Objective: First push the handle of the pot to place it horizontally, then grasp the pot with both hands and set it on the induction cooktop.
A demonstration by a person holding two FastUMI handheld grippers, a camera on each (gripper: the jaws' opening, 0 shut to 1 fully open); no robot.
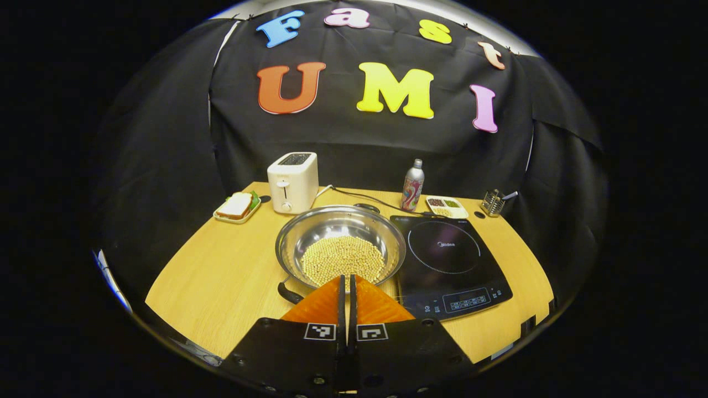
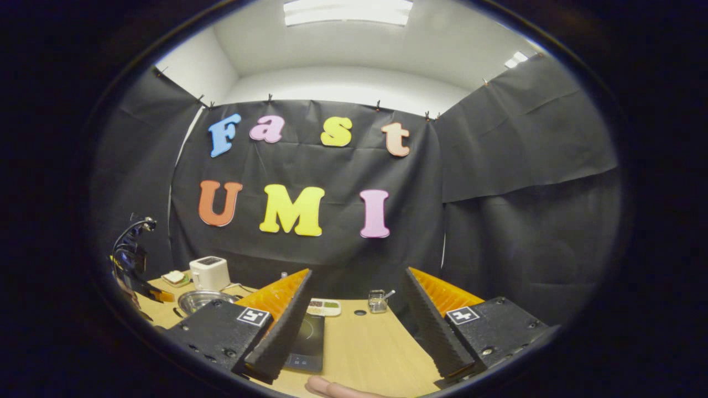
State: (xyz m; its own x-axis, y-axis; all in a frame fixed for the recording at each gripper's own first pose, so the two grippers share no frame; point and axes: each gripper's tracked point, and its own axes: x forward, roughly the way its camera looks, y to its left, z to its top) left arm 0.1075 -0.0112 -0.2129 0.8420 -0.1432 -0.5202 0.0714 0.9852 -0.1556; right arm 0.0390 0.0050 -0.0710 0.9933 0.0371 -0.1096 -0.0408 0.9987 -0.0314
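A steel pot [image 1: 340, 243] holding pale beans stands mid-table, its black handle [image 1: 289, 293] sticking out from the near-left rim toward me. The black induction cooktop [image 1: 451, 260] lies right beside the pot. My left gripper [image 1: 348, 277] is shut with nothing in it, its tips at the pot's near rim, just right of the handle. In the right gripper view, my right gripper [image 2: 357, 273] is open and raised above the table's right part. There the pot [image 2: 202, 300] lies far left, the cooktop [image 2: 307, 342] shows behind the left finger, and the left gripper [image 2: 133, 265] sits at the left edge.
At the back stand a white toaster [image 1: 293, 181] with its cord, a sandwich on a plate [image 1: 238, 207], a bottle [image 1: 412, 192], a small food tray [image 1: 447, 206] and a metal rack [image 1: 492, 202]. A person's finger [image 2: 332, 389] shows at the bottom edge.
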